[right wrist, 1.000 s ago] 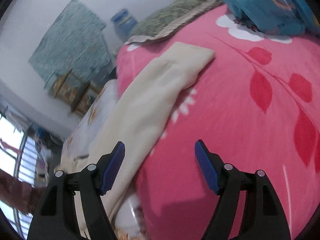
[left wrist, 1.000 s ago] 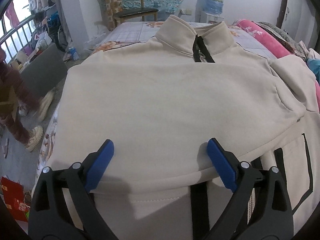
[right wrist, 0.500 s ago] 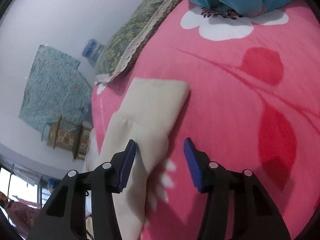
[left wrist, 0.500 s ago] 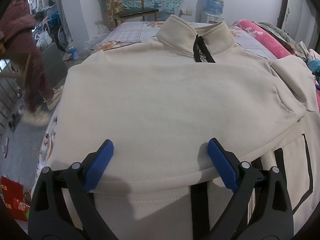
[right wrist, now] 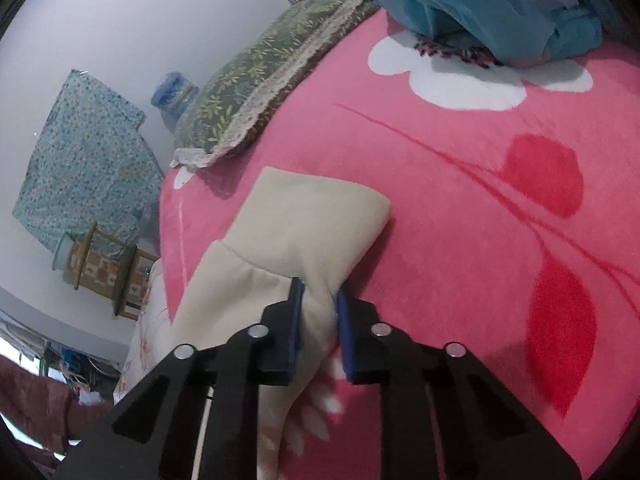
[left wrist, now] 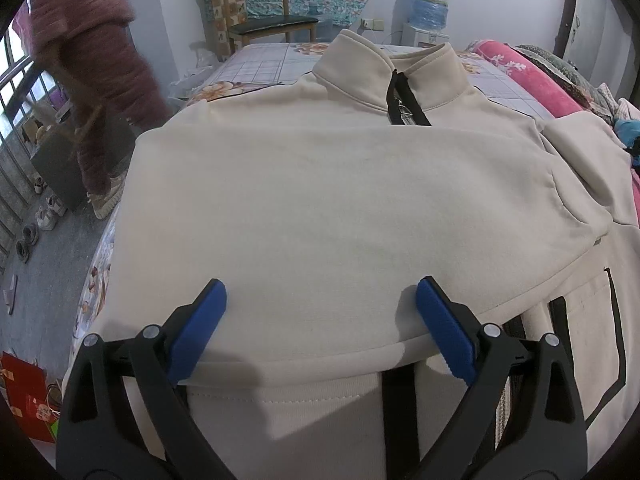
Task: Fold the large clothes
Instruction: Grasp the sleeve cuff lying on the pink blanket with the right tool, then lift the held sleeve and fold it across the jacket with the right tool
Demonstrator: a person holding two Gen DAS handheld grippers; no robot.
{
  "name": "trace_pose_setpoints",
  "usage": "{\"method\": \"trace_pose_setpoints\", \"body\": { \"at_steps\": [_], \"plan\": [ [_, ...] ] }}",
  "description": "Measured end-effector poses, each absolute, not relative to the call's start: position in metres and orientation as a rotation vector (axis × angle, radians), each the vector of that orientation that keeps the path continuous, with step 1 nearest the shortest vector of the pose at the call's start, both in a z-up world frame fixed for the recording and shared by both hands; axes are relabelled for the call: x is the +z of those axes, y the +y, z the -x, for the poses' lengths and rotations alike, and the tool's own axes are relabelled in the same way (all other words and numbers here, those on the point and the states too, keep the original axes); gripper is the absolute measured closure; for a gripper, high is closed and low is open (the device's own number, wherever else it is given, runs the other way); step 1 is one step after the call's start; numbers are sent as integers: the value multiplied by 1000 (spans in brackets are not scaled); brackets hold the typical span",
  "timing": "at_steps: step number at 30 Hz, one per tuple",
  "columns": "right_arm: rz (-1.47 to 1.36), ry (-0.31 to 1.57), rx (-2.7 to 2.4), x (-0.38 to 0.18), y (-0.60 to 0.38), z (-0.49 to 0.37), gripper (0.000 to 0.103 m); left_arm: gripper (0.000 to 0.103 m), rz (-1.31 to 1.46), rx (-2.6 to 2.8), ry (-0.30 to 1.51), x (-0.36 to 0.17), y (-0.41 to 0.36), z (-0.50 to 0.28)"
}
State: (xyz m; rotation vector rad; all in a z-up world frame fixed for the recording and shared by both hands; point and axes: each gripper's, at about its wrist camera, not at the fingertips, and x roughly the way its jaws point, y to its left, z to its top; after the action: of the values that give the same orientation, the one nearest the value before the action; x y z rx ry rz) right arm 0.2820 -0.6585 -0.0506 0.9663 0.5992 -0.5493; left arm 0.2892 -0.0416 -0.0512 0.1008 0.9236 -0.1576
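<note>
no readable writing. my right tongs: jaws just closing, pinching cream sleeve on pink blanket. my left tongs: wide, over cream jacket.

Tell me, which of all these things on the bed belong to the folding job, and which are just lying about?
Part of the job:
- cream zip-neck fleece sweatshirt
- its cream sleeve cuff, pinched in the right gripper, whose jaws have just been closing
- left gripper, open above the sweatshirt

Just lying about:
- pink flowered plush blanket
- green leaf-print pillow
- bundled teal cloth
- wooden chair
</note>
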Motion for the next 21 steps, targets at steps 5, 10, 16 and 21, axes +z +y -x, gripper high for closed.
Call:
{"method": "trace_pose_setpoints", "body": {
  "at_steps": [5,10,16,21],
  "plan": [
    [-920,566,-514,-27,-645,-271,90,11,-100,-158,923,-51,-42,-289],
    [-889,532,-487,-1,-633,-255,90,10,-100,-158,923,-51,-42,-289],
    [-832,484,-443,35,-613,-240,91,10,-100,-158,923,-51,-42,-289],
    [-781,436,-381,69,-585,-229,91,10,-100,-158,922,-51,-42,-289]
  ]
}}
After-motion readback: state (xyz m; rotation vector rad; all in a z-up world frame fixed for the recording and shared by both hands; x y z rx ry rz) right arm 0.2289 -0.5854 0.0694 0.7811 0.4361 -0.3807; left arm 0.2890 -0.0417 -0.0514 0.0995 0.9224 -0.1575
